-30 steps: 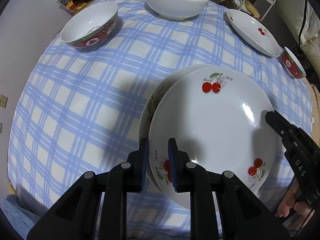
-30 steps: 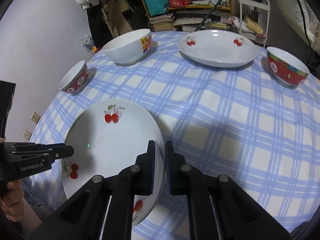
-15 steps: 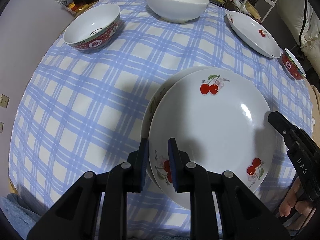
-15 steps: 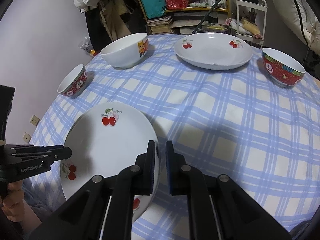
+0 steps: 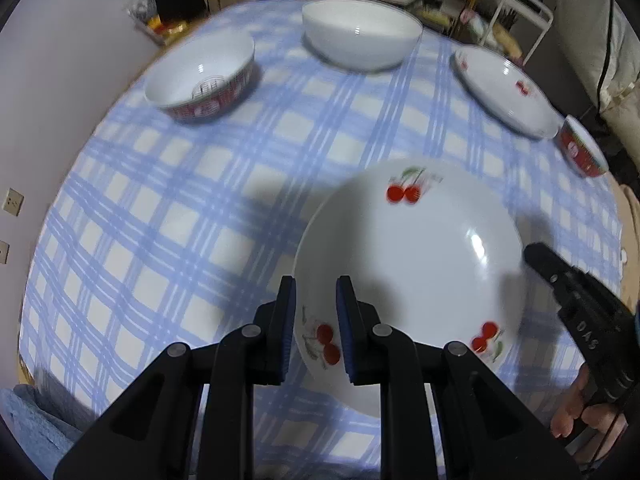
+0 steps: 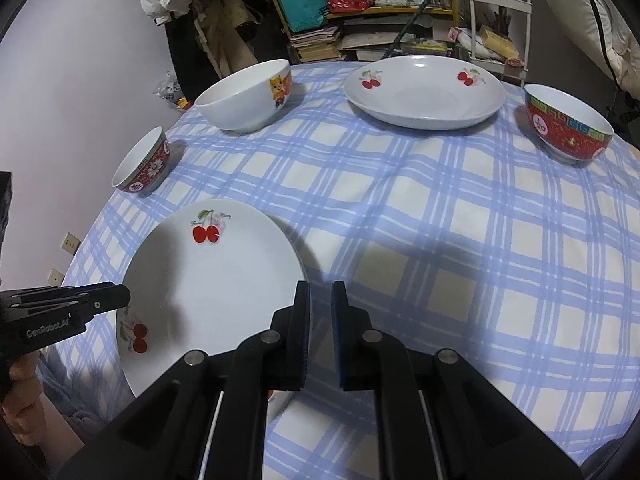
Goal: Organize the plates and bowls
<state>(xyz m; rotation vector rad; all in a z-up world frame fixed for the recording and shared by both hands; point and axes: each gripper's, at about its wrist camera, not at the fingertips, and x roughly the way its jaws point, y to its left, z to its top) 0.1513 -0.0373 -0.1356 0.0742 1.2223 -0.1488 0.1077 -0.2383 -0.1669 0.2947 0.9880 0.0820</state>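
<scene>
- The near plate [image 5: 408,264] lay flat and face up at the front left of the bench [image 6: 460,240]. It was round, so it had no long axis. One cherry print sat at its far side and two more near the front rim.
- It was glossy white glazed ware, shallow, with a smooth raised rim that caught the light. A thin second edge under its right side looked like another plate beneath, though I could not be sure.
- The left tool [image 5: 317,320] pointed steeply down and straddled the plate's left front rim. Its blue-lined pads were a little apart and closed on that rim, one outside and one inside.
- The right tool [image 6: 321,320] had its pads drawn together and held nothing. It hung just beside the plate's right rim, over bare cloth.
- A soft cloth of blue and cream checks covered the round bench.
- The far plate [image 6: 424,92], the same cherry pattern, rested face up at the back right, well apart from the near one.
- The white bowl [image 6: 244,100] stood upright at the back, deep and plain with a cartoon figure on its side.
- The left red bowl [image 6: 142,168] stood mouth up near the left edge, white inside and patterned red outside.
- The right red bowl [image 6: 568,128] stood upright at the far right, red with a blue and green band.
</scene>
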